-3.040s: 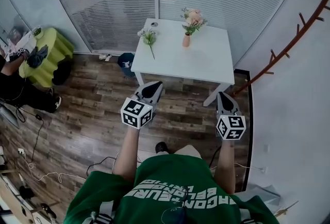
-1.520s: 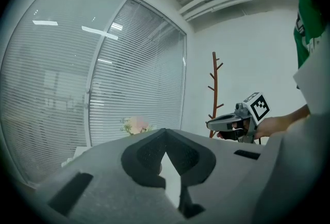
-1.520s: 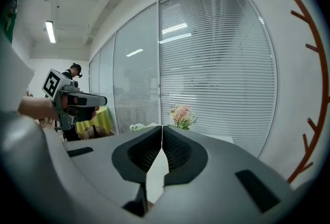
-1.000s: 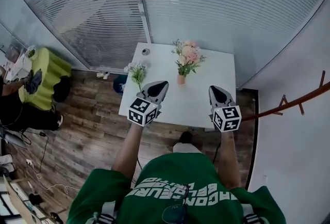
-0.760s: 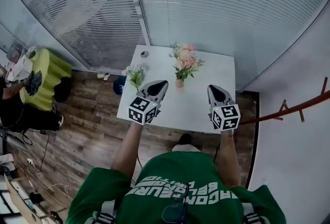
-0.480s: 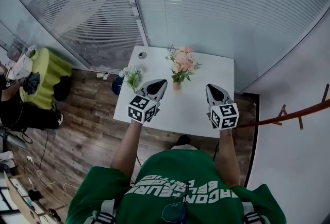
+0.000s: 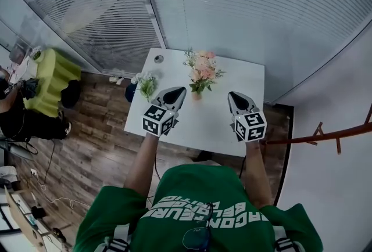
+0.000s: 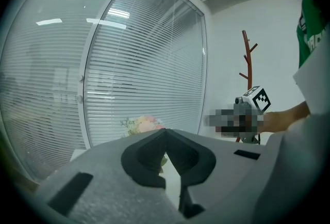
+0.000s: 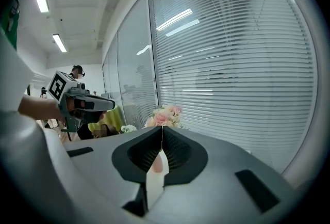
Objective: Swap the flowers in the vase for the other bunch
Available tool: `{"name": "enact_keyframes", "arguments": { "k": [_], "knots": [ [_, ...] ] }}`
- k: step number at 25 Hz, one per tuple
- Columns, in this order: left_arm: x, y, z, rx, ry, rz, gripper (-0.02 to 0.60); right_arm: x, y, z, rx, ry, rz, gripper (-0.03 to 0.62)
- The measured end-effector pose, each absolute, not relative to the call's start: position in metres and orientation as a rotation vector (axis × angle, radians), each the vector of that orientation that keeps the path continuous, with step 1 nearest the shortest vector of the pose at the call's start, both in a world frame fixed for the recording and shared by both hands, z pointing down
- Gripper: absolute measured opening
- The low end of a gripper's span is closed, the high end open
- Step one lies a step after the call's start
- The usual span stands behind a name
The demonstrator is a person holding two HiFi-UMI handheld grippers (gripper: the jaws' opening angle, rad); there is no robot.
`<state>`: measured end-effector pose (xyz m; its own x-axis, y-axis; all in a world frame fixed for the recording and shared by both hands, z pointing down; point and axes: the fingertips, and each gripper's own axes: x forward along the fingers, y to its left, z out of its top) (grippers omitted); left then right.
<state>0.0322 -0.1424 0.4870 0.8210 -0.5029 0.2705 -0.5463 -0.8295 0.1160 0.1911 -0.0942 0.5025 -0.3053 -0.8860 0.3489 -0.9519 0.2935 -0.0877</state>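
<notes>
Two grey hand-held grippers pressed together, empty: left gripper (image 7: pixel 178 91) and right gripper (image 7: pixel 233 96) hang over our white rectangular table (image 7: pixel 247 79).
We fear tugging stems could tip the small orange vase (image 7: pixel 196 94) between them, or a nudge could drop the white-flowered green bunch (image 7: pixel 144 83) at the left edge. We count one vase, one pink flower bunch (image 7: pixel 202 67) in it, one loose bunch, one table.

We hold the left gripper (image 7: pixel 177 92) and right gripper (image 7: pixel 233 96), fingers together, over the white tabletop (image 7: pixel 212 126), with the vase (image 7: pixel 196 94) of pink flowers (image 7: pixel 201 69) between their tips and the white bunch (image 7: pixel 145 83) lying near the left edge.
</notes>
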Motion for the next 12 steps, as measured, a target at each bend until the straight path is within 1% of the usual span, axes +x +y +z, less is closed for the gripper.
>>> {"name": "enact_keyframes", "arguments": {
  "k": [12],
  "knots": [
    [0.0221, -0.1505, 0.4923, 2.783, -0.867, 0.32, 0.005, 0.1831, -0.1016, 0.5098, 1.64, -2.349, 0.425, 0.015]
  ]
}}
